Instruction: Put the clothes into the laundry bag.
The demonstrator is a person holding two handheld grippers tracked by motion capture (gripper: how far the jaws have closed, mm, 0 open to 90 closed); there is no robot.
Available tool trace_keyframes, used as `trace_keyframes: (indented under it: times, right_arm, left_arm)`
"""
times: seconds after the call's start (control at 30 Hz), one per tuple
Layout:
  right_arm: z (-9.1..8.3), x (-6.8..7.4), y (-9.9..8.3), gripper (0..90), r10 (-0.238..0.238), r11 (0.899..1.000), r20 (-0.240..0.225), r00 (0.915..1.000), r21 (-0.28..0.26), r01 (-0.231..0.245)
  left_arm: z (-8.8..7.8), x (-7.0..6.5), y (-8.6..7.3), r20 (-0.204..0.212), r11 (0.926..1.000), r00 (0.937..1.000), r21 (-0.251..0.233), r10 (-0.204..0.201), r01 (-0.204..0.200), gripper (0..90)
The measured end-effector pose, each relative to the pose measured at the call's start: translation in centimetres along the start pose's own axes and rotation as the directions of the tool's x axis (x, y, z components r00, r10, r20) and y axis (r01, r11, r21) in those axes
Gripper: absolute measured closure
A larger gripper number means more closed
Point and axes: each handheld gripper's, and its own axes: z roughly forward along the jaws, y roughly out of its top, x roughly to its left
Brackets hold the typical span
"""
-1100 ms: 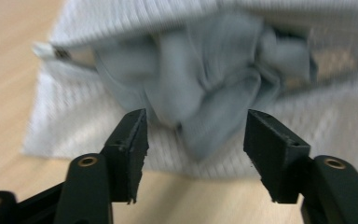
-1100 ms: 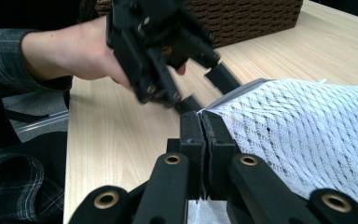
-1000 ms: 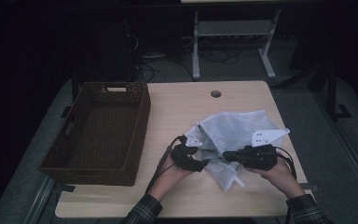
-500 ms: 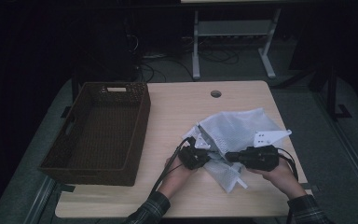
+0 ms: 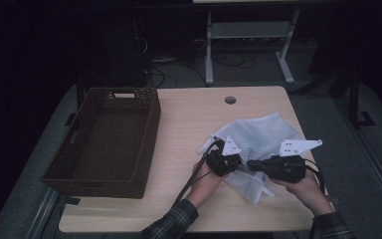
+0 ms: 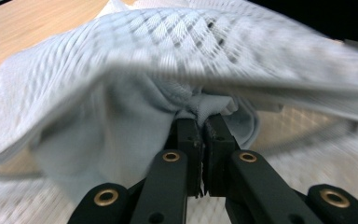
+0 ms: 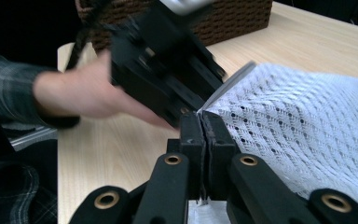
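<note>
The white mesh laundry bag lies crumpled on the pale wooden bench, and both grippers have hold of it at its near edge. In the left gripper view a pale blue-grey cloth sits inside the mesh, bunched right at the tips of that gripper, with the netting arching over it above the jaws. The left gripper is clenched on a pinch of that cloth; its jaws have just been closing, and now they meet with the fabric caught between them. How much else the bag holds cannot be made out.

The right gripper is clamped on the hem of the mesh bag: in the right gripper view its jaws are pressed together on the white edge, and the netting spreads away to the right of them. Just ahead of its tips, nearly touching, is the left gripper, blurred, with the person's left hand behind it and a plaid sleeve farther to the left.

From the high view the two grippers point towards each other, tip to tip, over the near part of the bag. Well to the left of the left gripper stands a dark brown woven basket, rectangular, on the same bench; nothing can be seen inside it. Beyond the grippers, past the bag, there is a small round hole in the bench top.
</note>
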Motion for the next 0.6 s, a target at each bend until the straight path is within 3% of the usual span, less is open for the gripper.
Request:
trace_keyframes:
  times: [0.27, 0.37, 0.6]
  right_arm:
    - [-1.3, -0.2, -0.4, 87.7, 0.01, 1.0, 0.013, 0.9999, -0.022, -0.01]
    - [-1.3, -0.5, -0.6, 87.6, 0.019, 1.0, 0.017, 0.9997, -0.019, -0.019]
    - [-1.3, -0.7, -0.8, 87.5, 0.025, 1.0, 0.029, 0.9993, -0.017, -0.024]
  left_arm:
    - [3.3, 0.0, -0.6, 0.027, 0.9991, 0.9993, 0.035, -0.025, 0.024, 87.0]
    - [3.2, 0.1, -0.9, 0.055, 0.9982, 0.9978, 0.049, -0.037, 0.035, 84.8]
    - [1.7, 0.2, -0.9, 0.084, 0.997, 0.9955, 0.067, -0.043, 0.037, 67.3]
